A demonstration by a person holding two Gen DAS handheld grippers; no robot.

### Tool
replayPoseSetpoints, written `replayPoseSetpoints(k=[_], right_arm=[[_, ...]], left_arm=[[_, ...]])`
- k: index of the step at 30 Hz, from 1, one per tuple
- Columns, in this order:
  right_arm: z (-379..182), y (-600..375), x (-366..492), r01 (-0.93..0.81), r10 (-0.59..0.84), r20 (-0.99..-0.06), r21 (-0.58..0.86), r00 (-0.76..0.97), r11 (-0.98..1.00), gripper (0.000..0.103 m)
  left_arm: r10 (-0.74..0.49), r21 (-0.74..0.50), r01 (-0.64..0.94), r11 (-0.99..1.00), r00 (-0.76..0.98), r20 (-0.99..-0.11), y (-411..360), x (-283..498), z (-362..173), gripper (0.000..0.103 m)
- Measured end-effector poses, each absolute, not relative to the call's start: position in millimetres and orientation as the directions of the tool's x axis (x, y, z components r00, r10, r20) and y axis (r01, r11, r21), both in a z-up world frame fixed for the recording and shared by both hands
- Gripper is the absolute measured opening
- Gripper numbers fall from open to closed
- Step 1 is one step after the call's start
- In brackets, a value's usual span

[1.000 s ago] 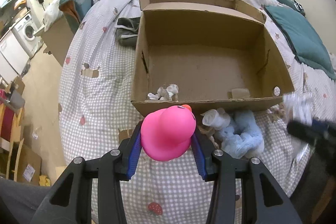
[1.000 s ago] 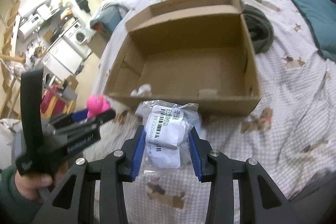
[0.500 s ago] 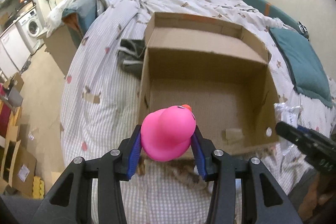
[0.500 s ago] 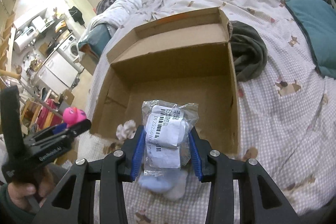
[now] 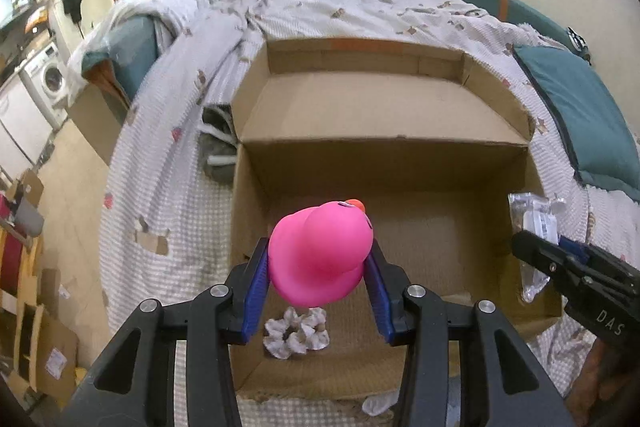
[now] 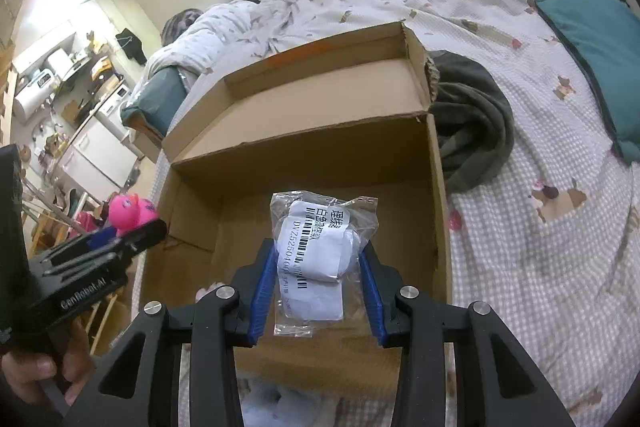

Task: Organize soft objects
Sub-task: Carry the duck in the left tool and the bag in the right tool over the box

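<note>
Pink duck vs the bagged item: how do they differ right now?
The pink rubber duck is bare, glossy and rounded; the clear plastic packet is crinkled, flat-edged and carries a white barcode label. The duck sits in the left tongs, the packet in the right tongs. Shared: both are clamped between blue pads and held over the open cardboard box.

I'm seeing soft, even indoor light with no hard glare; the inside of the cardboard box [image 5: 384, 163] sits in mild shadow below its far wall. Around the box, both fisheye views bend strongly and darken to black at the corners. Left of the box, the room [image 6: 68, 75] glows brighter and hazier.
</note>
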State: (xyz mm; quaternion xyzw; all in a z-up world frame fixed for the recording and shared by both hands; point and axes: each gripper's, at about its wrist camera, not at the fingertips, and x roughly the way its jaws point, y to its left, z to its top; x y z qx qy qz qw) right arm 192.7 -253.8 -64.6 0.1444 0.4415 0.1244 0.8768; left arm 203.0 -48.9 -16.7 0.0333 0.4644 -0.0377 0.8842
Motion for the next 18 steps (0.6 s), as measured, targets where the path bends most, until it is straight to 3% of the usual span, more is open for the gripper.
replayPoseSetpoints(k=[18], right_arm=[[-87.2, -224.2, 201.2, -0.153, 0.335, -0.781, 0.300, 0.528, 0.942, 0.042]], left_arm=[[-0.028, 0.018, 0.082, 0.996, 0.530, -0.847, -54.1, 205.8, -52.3, 0.041]])
